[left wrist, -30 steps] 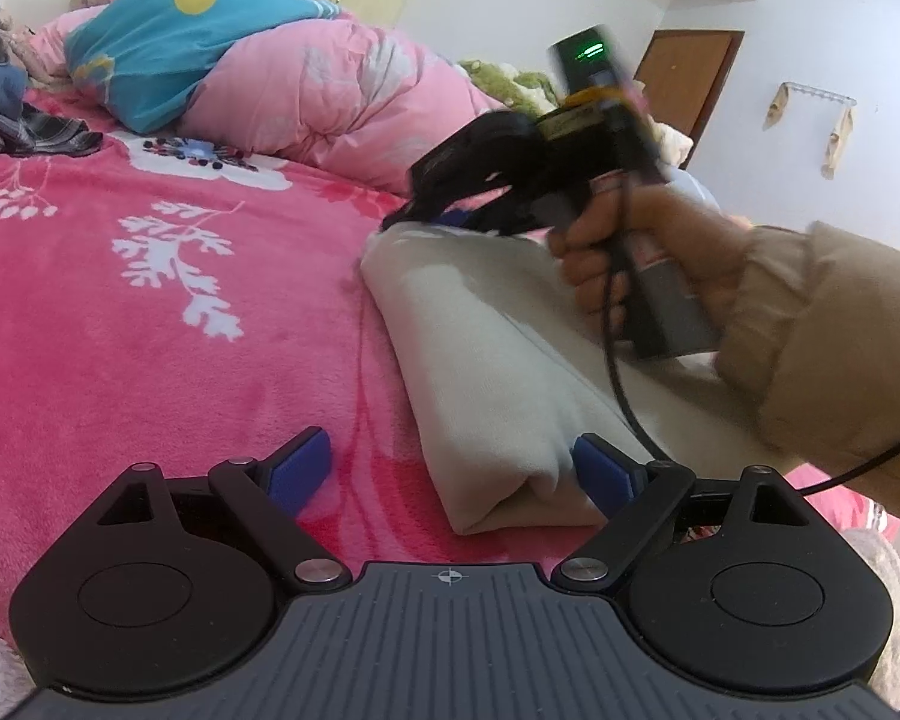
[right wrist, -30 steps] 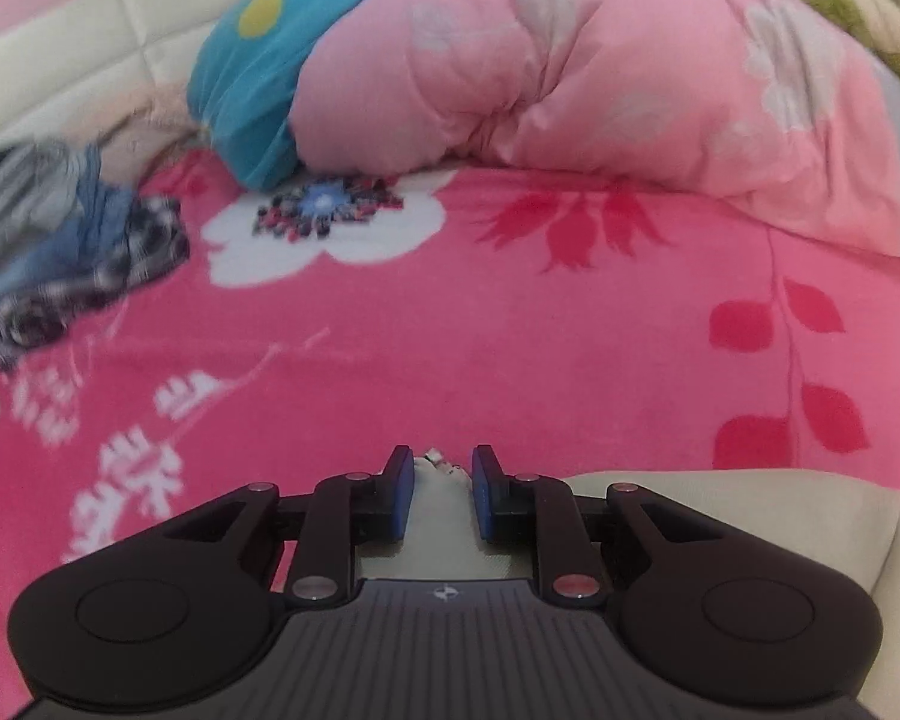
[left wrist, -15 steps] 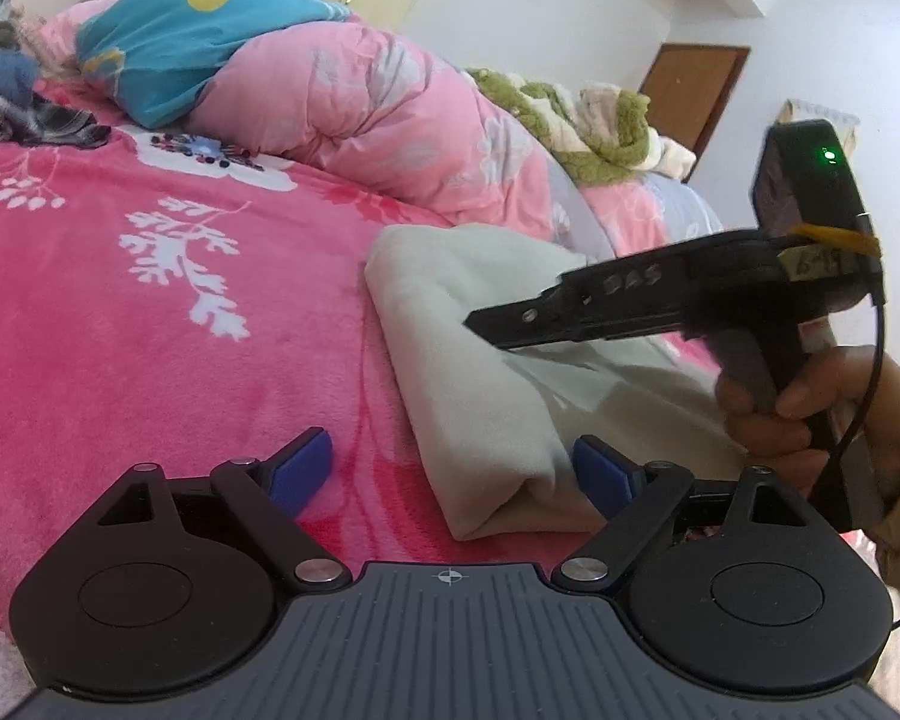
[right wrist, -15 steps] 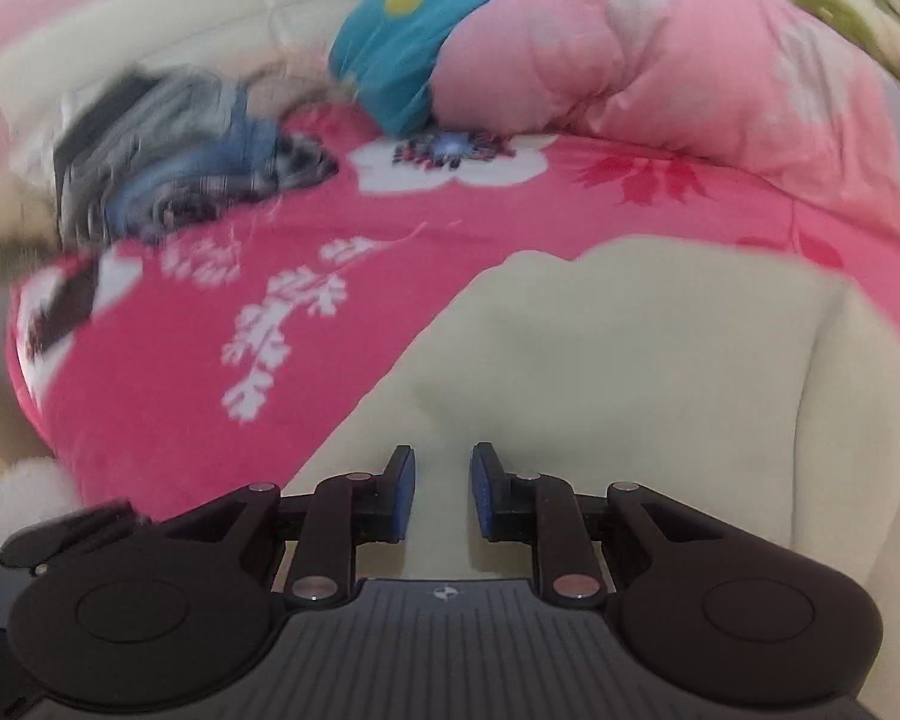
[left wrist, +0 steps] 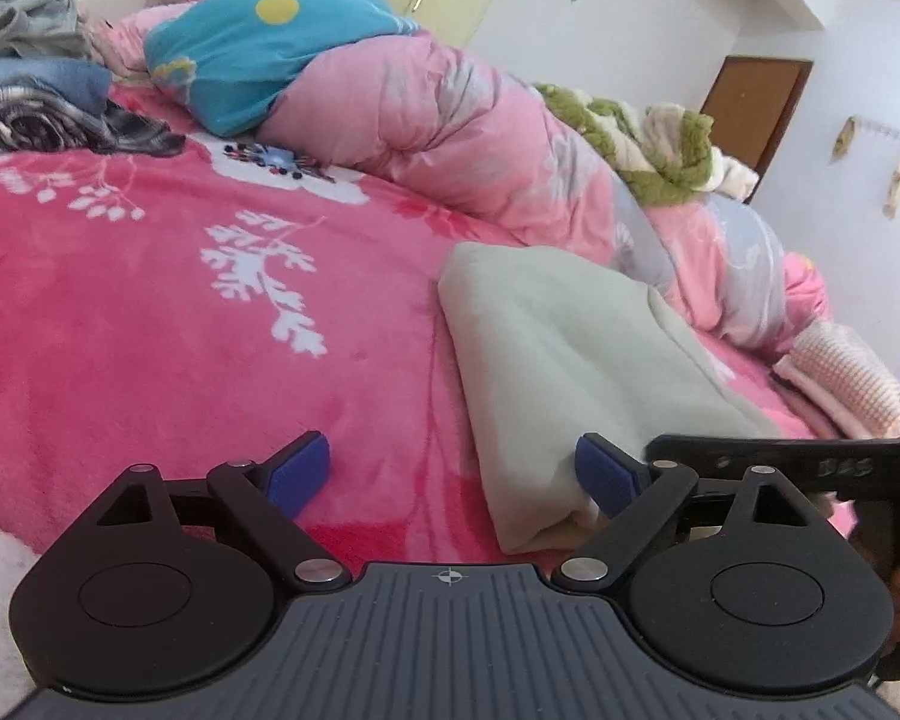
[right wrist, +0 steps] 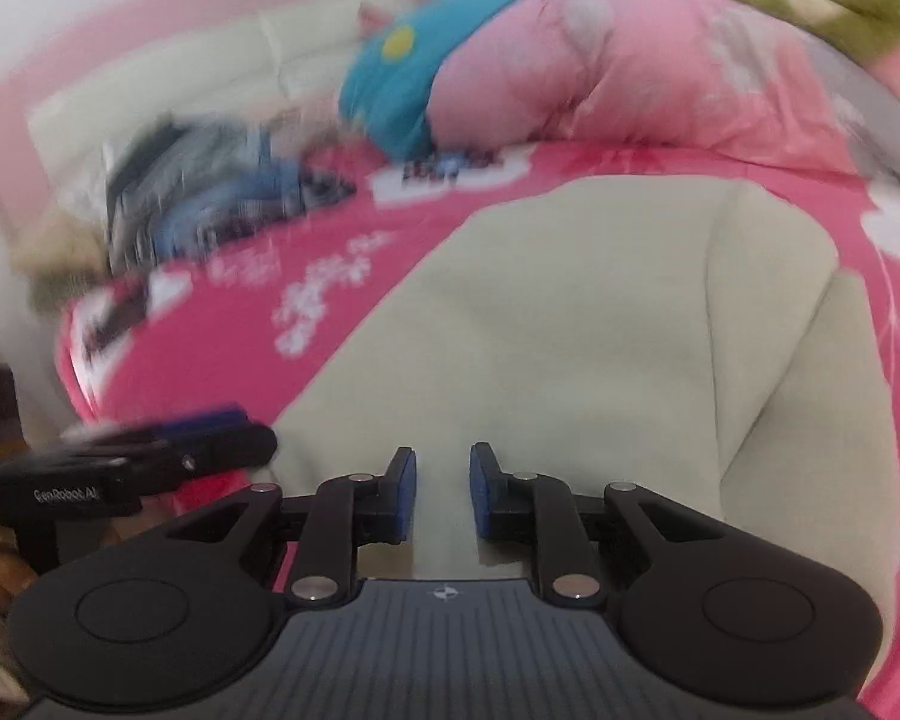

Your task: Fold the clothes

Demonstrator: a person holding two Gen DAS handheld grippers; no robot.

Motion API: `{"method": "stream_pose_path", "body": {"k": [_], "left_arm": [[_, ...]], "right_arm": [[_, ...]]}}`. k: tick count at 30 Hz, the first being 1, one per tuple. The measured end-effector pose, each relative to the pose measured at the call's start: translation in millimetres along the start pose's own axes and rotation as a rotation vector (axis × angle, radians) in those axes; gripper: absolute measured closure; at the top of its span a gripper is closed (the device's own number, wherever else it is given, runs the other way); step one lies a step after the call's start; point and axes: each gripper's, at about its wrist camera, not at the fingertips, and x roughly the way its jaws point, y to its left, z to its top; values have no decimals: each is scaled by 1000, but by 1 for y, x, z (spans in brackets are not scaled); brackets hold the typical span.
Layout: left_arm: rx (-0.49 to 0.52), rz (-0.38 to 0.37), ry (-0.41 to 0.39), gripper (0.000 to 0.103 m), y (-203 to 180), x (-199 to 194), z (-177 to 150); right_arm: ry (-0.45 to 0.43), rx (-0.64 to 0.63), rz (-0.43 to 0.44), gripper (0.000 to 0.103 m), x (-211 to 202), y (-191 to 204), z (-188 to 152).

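The left tool (left wrist: 453, 474) stands wide open, empty; the right tool (right wrist: 442, 492) has a narrow gap, gripping nothing.

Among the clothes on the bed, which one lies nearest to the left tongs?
The cream folded garment: its near corner sits right at the left tongs. The grey and blue pile lies far back by the headboard, the pink knit off right.

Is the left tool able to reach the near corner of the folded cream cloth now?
Probably yes. The left tool is open, the cream cloth corner lies between its fingers, and nothing blocks it; the right tool is beside it.
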Motion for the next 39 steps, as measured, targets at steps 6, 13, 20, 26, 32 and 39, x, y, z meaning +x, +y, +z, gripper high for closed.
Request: {"method": "stream_pose_path", "body": {"k": [6, 13, 20, 26, 32, 39], "left_arm": [[64, 48, -19, 14, -21, -3, 22], [186, -17, -22, 13, -77, 27, 43], [263, -32, 17, 13, -114, 66, 49], [333, -73, 28, 13, -137, 79, 53], [382, -89, 30, 13, -152, 98, 51], [311, -53, 22, 14, -140, 113, 53]], "right_arm": [[-135, 20, -12, 70, -53, -10, -6], [-324, 357, -45, 66, -127, -96, -39], [-325, 558, 0, 65, -119, -151, -48], [-262, 628, 88, 65, -81, -178, -32], [-238, 595, 116, 69, -54, -184, -14], [-264, 422, 118, 70, -56, -166, 5]]}}
